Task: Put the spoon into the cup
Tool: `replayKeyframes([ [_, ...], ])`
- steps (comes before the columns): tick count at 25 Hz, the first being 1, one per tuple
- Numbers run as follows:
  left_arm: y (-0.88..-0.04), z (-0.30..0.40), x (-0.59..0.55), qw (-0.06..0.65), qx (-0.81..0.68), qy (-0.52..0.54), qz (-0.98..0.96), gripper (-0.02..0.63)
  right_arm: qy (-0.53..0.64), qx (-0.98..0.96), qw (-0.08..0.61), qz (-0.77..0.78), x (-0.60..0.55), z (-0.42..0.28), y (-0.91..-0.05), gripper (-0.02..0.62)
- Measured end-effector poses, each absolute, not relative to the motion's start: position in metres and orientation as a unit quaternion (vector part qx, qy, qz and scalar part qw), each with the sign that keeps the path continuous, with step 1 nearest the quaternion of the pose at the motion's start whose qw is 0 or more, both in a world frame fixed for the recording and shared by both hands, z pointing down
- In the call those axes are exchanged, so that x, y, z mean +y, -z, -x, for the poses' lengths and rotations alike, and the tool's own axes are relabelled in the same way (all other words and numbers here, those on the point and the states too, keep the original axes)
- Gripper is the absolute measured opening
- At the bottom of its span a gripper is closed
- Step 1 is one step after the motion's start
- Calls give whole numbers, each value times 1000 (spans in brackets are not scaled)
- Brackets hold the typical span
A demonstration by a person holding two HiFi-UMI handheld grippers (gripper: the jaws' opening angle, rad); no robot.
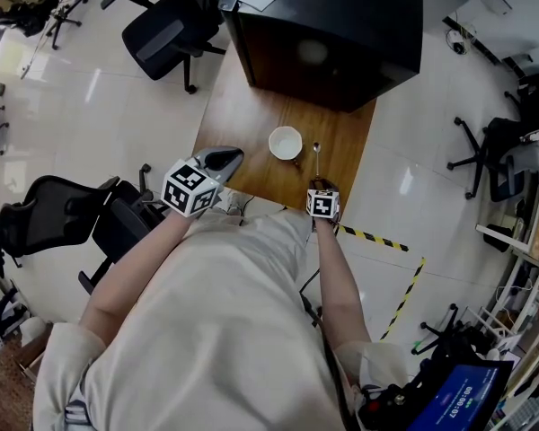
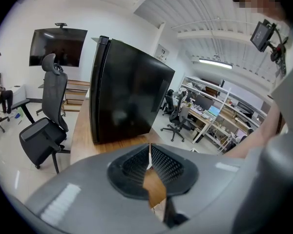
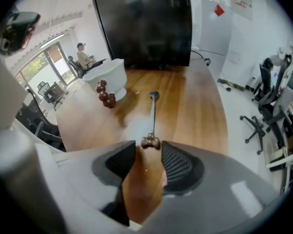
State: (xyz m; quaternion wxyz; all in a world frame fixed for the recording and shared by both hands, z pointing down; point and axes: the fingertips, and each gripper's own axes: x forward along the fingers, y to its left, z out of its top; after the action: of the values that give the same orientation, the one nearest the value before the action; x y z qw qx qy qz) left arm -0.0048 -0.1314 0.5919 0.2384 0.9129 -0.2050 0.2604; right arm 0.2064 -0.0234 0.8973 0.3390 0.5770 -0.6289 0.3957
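Lying flat on the table, the spoon sits at the cup's three o'clock, so nothing is done yet. At the spoon's six o'clock the right gripper holds its fingers wide, the handle end just at their tips, unpinched. The left gripper, at the cup's eight o'clock, is closed and empty. Grasping, lifting and dropping remain.

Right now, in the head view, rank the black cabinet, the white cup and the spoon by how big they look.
Largest: black cabinet.
Then: white cup.
Smallest: spoon, roughly cup-length but very thin.
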Motion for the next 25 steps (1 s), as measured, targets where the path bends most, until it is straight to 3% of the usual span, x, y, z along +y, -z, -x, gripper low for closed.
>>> replayKeyframes([
  [9,-593,11,-135,240,-215,-259,-911,9,-400,-612,341,-591,-30,-211,-896,164],
  [12,-592,11,-134,240,-216,-258,-910,9,-396,-613,346,-590,-29,-212,-893,129],
  [19,-591,11,-135,239,-218,-257,-911,10,-351,-634,377,-577,-37,-207,-884,126],
  [25,-590,13,-133,235,-213,-258,-913,9,-376,-620,356,-590,-29,-209,-889,124],
])
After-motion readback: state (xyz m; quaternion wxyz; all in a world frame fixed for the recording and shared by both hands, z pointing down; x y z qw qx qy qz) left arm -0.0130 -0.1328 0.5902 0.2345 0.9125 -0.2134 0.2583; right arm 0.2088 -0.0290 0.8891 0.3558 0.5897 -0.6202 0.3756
